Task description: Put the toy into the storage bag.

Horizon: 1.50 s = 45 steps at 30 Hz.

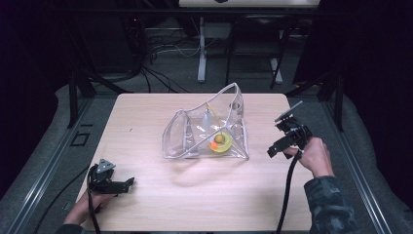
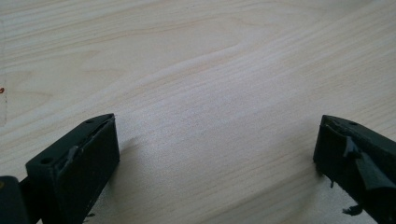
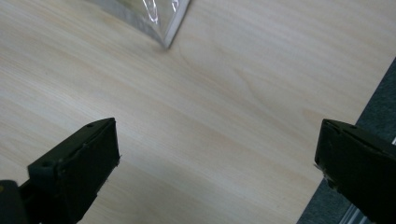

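Desk (image 1: 146, 195) carries a clear plastic bag (image 1: 204, 129) at its middle, small yellow and orange items inside. Right tool (image 1: 282, 142) hangs spread beside the bag near the right edge; left tool (image 1: 119, 185) rests spread at the near-left corner.

Clear plastic bag (image 1: 207, 129) mid-table (image 1: 146, 112), left gripper (image 1: 127, 184) and right gripper (image 1: 272, 148) well apart from it.

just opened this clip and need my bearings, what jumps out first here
The clear plastic bag standing puffed open at the middle of the wooden table draws the eye, with a small yellow and orange thing inside at its bottom. Next come the two black tongs: the left tongs low by the near left edge, the right tongs raised to the bag's right, both open and empty.
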Each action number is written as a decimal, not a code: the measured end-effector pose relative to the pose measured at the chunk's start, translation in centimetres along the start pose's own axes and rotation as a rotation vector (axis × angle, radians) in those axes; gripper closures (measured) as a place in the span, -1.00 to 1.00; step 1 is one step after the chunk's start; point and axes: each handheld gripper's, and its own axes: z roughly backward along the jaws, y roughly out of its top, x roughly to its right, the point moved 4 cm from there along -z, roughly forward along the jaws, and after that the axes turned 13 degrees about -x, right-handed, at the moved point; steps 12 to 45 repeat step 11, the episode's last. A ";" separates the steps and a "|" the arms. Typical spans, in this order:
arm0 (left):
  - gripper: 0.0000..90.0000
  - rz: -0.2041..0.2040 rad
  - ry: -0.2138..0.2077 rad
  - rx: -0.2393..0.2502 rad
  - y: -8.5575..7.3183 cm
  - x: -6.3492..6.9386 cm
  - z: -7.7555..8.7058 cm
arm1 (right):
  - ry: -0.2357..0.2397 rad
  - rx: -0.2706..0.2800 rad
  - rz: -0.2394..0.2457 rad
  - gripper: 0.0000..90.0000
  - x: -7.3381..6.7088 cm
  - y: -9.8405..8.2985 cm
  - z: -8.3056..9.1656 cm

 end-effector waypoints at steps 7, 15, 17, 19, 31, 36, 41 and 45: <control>-0.99 0.001 0.001 0.000 0.0 0.0 0.0 | -0.007 -0.014 0.000 -1.00 0.2 -3.1 -3.4; -0.99 0.003 -0.003 0.002 0.0 0.0 0.0 | -0.020 -0.037 0.006 -1.00 0.0 -4.6 -5.9; -0.99 0.003 -0.003 0.002 0.0 0.0 0.0 | -0.020 -0.037 0.006 -1.00 0.0 -4.6 -5.9; -0.99 0.003 -0.003 0.002 0.0 0.0 0.0 | -0.020 -0.037 0.006 -1.00 0.0 -4.6 -5.9; -0.99 0.003 -0.003 0.002 0.0 0.0 0.0 | -0.020 -0.037 0.006 -1.00 0.0 -4.6 -5.9; -0.99 0.003 -0.003 0.002 0.0 0.0 0.0 | -0.020 -0.037 0.006 -1.00 0.0 -4.6 -5.9; -0.99 0.003 -0.003 0.002 0.0 0.0 0.0 | -0.020 -0.037 0.006 -1.00 0.0 -4.6 -5.9; -0.99 0.003 -0.003 0.002 0.0 0.0 0.0 | -0.020 -0.037 0.006 -1.00 0.0 -4.6 -5.9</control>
